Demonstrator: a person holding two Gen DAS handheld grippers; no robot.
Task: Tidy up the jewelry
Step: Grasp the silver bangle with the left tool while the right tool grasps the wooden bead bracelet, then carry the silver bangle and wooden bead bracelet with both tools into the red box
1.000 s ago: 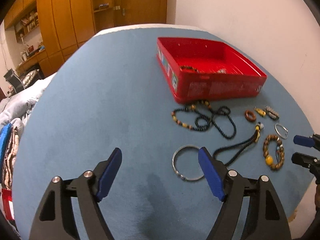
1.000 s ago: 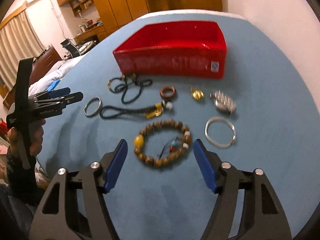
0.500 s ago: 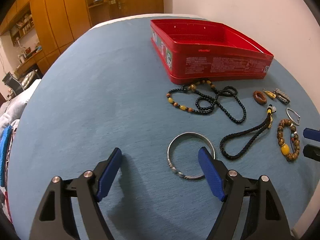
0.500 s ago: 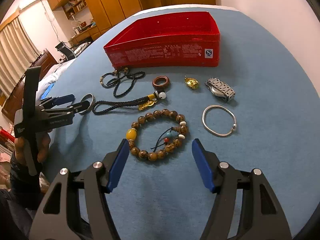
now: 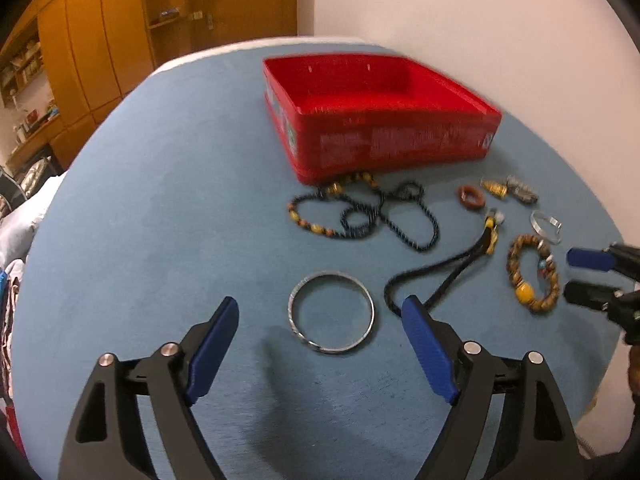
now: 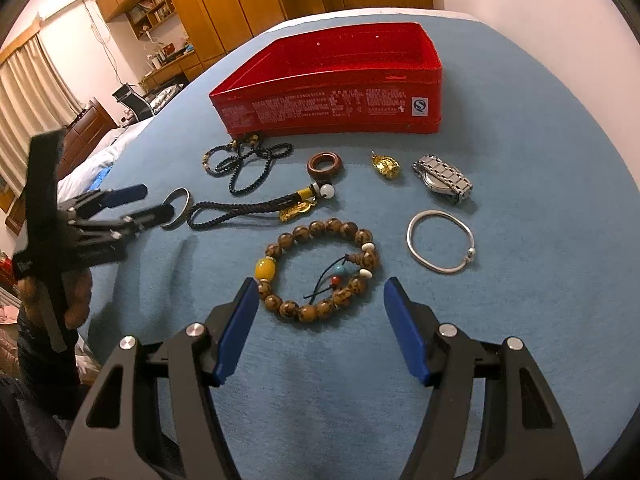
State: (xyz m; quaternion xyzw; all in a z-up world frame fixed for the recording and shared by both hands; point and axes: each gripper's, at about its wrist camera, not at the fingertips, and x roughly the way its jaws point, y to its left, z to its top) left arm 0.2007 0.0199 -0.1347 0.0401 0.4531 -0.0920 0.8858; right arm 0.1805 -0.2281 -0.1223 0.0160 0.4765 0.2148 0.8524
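Note:
A red tin box (image 5: pixel 380 120) (image 6: pixel 340 88) stands open on the blue table. Jewelry lies in front of it. My left gripper (image 5: pixel 320 344) is open, its jaws on either side of a silver bangle (image 5: pixel 331 312) (image 6: pixel 178 205) on the cloth. My right gripper (image 6: pixel 316 320) is open and empty, just short of a brown bead bracelet (image 6: pixel 320 268) (image 5: pixel 532 272) with a yellow bead. A black cord charm (image 6: pixel 248 208), black bead necklace (image 5: pixel 360 212), wooden ring (image 6: pixel 325 165), gold charm (image 6: pixel 386 166), watch (image 6: pixel 442 178) and thin silver bracelet (image 6: pixel 440 246) lie around.
The table (image 5: pixel 160 200) has a rounded edge close behind both grippers. A white wall (image 5: pixel 480 20) stands behind the box. Wooden cabinets (image 6: pixel 240 0) and a bed (image 6: pixel 100 160) are beyond the table's left side.
My left gripper has moved forward so the silver bangle now lies between its open jaws. My right gripper has moved closer to the bead bracelet. No object has moved.

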